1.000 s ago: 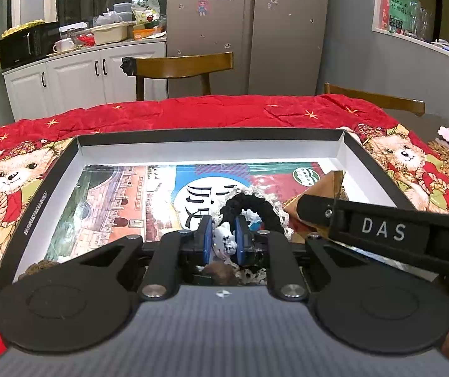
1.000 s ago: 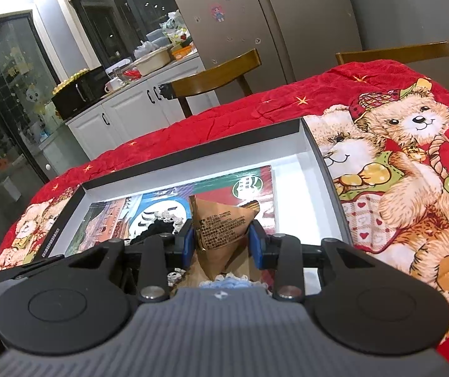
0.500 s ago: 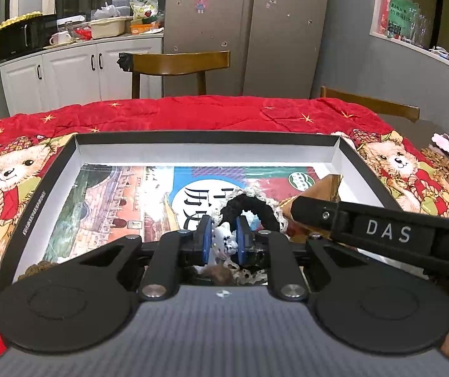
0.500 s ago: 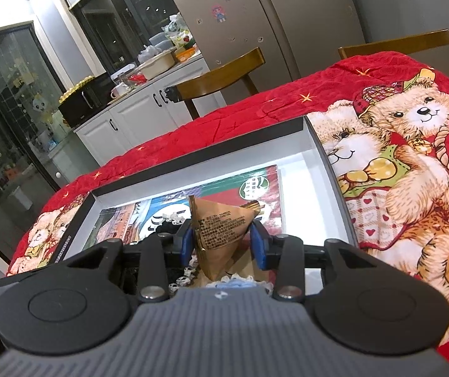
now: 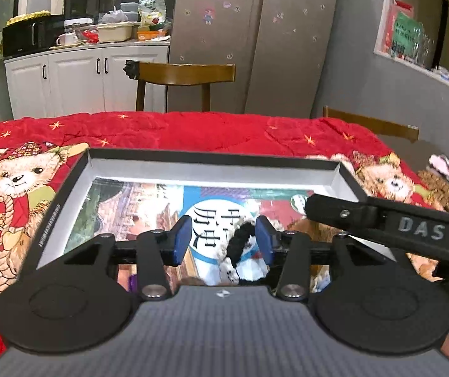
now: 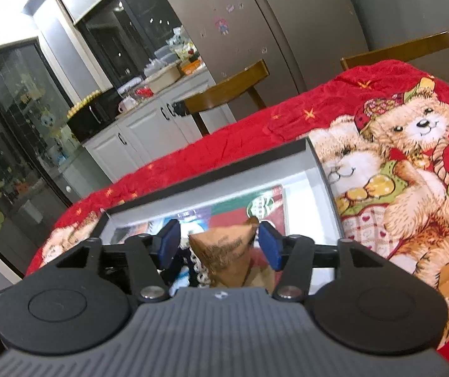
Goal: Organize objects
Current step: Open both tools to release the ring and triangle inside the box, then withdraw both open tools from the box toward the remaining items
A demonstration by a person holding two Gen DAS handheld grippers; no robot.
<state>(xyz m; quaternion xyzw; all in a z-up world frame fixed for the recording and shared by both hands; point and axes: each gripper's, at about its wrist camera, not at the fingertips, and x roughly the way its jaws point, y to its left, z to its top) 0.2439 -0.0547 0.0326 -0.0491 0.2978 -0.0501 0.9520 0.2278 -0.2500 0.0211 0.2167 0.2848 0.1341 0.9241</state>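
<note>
We hold our left gripper [image 5: 223, 241] and right gripper [image 6: 221, 245] side by side, both tilted downward, jaws opening, blue pads apart and pressing on nothing.

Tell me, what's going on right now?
Left gripper opening, black lace scrunchie loose between. Right gripper opening off brown paper packet. Both in box. Nothing blocking.

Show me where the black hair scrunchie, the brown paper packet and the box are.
black hair scrunchie [image 5: 240, 238], left wrist view, its dark loop.
brown paper packet [image 6: 224, 251], right wrist view, its printed face.
box [image 5: 212, 169], left wrist view, far inner wall.
</note>
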